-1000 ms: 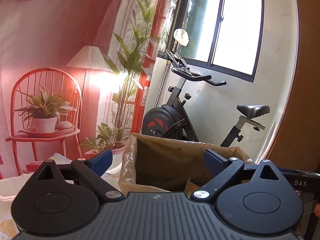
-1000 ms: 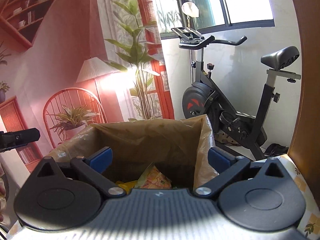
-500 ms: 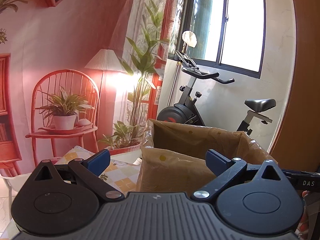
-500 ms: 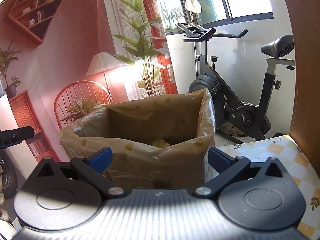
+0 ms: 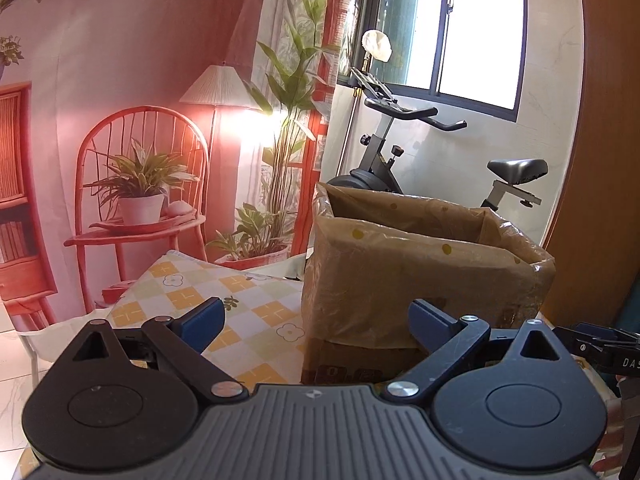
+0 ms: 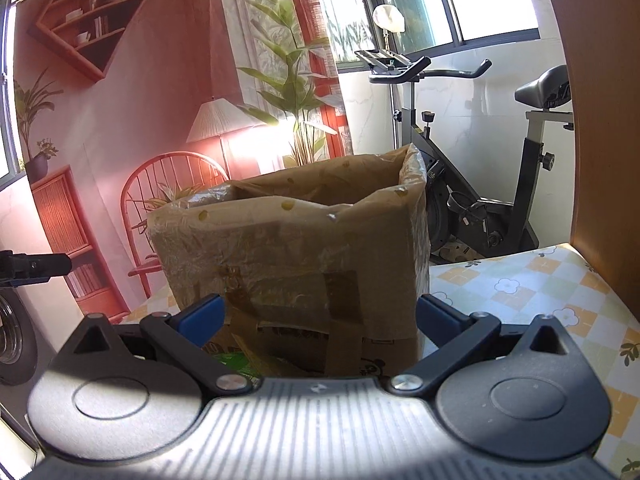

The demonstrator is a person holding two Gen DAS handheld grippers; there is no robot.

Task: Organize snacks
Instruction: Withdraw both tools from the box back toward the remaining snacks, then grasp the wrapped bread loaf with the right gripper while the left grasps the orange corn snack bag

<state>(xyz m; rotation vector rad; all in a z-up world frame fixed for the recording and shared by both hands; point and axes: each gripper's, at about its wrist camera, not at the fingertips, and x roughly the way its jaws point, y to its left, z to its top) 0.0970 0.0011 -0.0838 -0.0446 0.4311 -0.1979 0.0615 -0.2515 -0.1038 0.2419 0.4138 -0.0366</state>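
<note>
I find both grippers empty and standing off from the tall brown cardboard box lined with clear plastic film (image 6: 296, 256), which sits on the table covered with a yellow-and-white checked floral cloth (image 5: 240, 304). The left gripper (image 5: 316, 322) has its blue-padded fingers (image 5: 200, 322) spread wide with nothing between them; the box stands ahead of it and slightly to its right. The right gripper (image 6: 320, 318) is likewise released, fingers (image 6: 202, 316) wide apart, facing the taped near wall of the box squarely.

The snacks themselves are not visible at this moment: the box rim sits above both cameras, so I cannot see inside. A scrap of bright green packaging (image 6: 232, 360) shows at the foot of the box, low between the right gripper's fingers; I cannot tell whether it is a loose snack or print on the box.

My judgement: the step in hand is a gap between placements, with neither gripper carrying anything, so the task is at a fetch stage or near its close. The next move calls for locating any snack left outside the box, lowering an open gripper over it, closing on it gently since packets crush, then lifting clear above the box rim before release, as the loose plastic film at the rim could snag a finger
</note>
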